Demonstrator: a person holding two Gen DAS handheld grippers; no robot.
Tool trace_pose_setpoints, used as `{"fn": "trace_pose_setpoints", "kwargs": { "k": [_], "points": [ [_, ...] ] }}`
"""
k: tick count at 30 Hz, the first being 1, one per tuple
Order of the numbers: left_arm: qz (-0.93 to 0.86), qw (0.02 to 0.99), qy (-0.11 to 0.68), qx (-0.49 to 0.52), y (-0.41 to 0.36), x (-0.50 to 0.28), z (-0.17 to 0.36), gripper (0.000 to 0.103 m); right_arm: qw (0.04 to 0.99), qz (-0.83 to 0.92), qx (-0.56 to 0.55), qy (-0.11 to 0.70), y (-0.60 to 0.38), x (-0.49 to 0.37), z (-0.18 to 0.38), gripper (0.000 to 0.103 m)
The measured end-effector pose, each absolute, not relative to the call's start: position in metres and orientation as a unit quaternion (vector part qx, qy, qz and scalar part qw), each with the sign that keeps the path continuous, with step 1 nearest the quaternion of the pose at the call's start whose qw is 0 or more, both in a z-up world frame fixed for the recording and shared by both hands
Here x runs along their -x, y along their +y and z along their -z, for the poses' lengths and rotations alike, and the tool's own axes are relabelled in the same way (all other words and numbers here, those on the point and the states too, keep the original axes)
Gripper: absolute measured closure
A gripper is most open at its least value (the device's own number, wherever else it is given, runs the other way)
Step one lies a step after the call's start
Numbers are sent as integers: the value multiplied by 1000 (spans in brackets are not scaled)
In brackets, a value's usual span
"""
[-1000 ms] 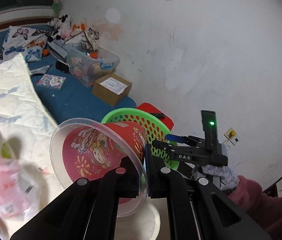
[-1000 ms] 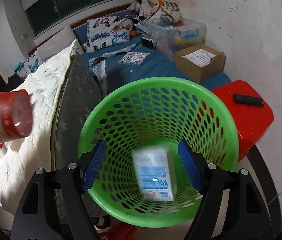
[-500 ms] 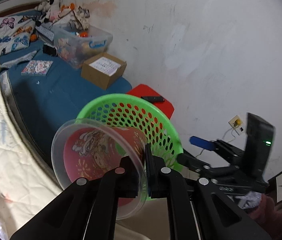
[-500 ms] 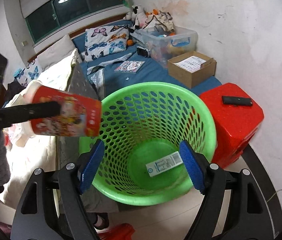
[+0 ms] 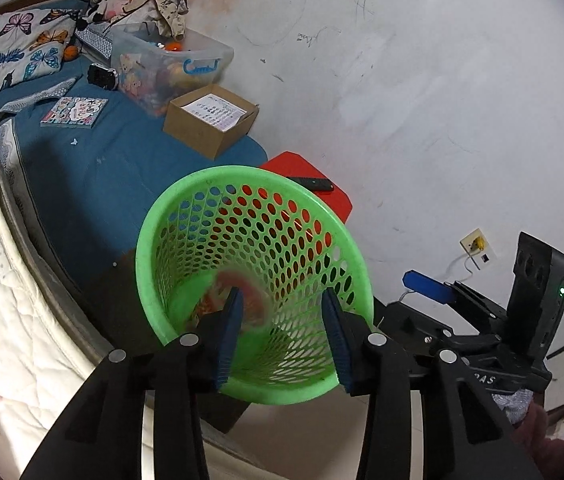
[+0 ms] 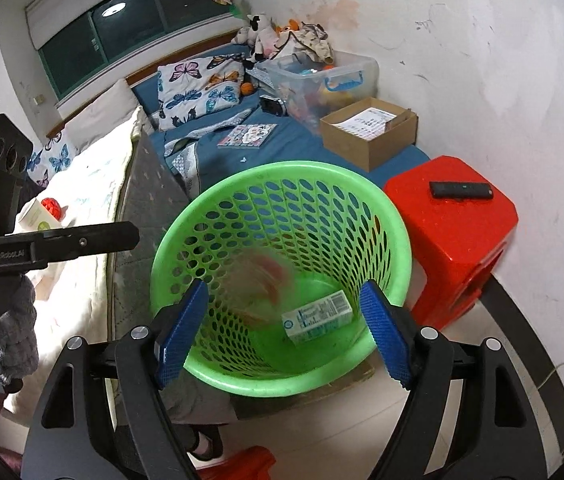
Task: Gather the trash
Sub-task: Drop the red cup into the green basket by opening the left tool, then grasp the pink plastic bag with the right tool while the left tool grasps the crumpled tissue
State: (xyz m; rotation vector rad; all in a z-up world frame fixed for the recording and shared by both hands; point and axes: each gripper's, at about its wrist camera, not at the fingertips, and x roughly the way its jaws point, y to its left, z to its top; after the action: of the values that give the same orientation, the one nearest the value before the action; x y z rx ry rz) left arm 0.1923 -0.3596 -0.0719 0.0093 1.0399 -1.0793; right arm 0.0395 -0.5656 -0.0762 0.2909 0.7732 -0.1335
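I hold both grippers, left (image 5: 282, 332) and right (image 6: 282, 334), spread wide and empty above the green basket (image 6: 397, 240); a blurred red cup (image 6: 270, 276) drops inside beside a small carton (image 6: 317, 314). Next, I judge, comes fetching more trash from the bed (image 6: 82, 184).

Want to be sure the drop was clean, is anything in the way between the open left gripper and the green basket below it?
Nothing visible. The left gripper is open over the green basket, and the blurred red cup is already inside beside the small carton.
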Motion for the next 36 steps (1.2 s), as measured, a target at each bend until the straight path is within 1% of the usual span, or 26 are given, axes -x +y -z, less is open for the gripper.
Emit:
{"fn": "trace_pose_setpoints", "kwargs": {
  "k": [9, 19, 24, 28, 31, 36],
  "points": [
    [475, 758, 447, 14, -316, -177, 51, 64, 918, 36, -130, 373, -539, -45, 64, 23],
    [407, 814, 412, 33, -223, -161, 29, 64, 922, -26, -102, 373, -480, -67, 54, 21],
    [356, 844, 398, 41, -170, -153, 25, 64, 922, -68, -82, 373, -440, -85, 50, 19],
    [321, 862, 390, 47, -132, -148, 25, 61, 920, -104, -66, 372, -409, -99, 47, 19],
    [296, 871, 388, 56, -104, -141, 27, 58, 917, -129, -53, 373, -386, -108, 46, 17],
    [259, 882, 388, 71, -61, -132, 33, 58, 911, -169, -36, 375, -349, -124, 47, 16]
  ]
}}
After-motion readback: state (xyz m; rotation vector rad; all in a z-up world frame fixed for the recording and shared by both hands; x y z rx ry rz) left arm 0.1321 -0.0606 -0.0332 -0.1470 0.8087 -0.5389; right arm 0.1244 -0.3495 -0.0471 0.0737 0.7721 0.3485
